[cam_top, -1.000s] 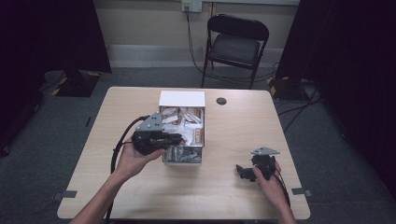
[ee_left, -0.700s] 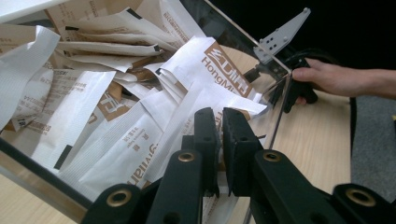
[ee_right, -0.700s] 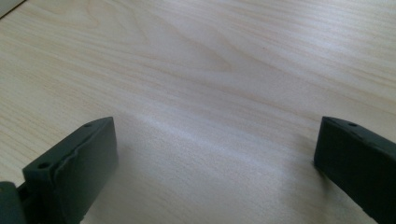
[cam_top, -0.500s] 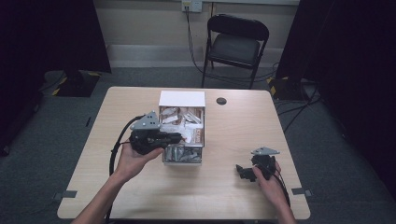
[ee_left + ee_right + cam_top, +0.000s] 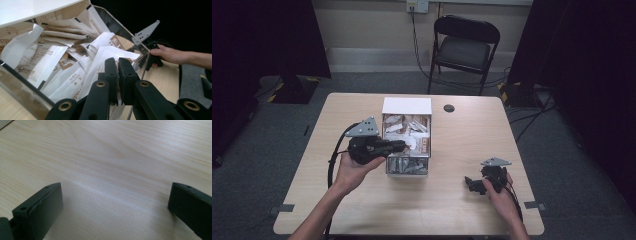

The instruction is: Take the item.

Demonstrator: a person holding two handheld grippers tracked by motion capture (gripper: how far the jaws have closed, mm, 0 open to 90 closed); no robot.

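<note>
A clear box (image 5: 407, 168) with a white lid (image 5: 407, 105) stands mid-table, full of white and brown paper packets (image 5: 50, 62). My left gripper (image 5: 401, 145) reaches in from the left, over the packets. In the left gripper view its jaws (image 5: 118, 61) stand almost together, with the edge of a white packet (image 5: 110, 53) pinched between the tips. My right gripper (image 5: 471, 184) rests on the table at the front right, held by a hand. In the right gripper view it (image 5: 115, 195) stands wide open over bare wood, with nothing between the fingers.
The light wooden table (image 5: 472, 130) has a small black round disc (image 5: 449, 108) behind the box. A black folding chair (image 5: 464, 47) stands beyond the far edge. Cables trail from both grippers toward the front.
</note>
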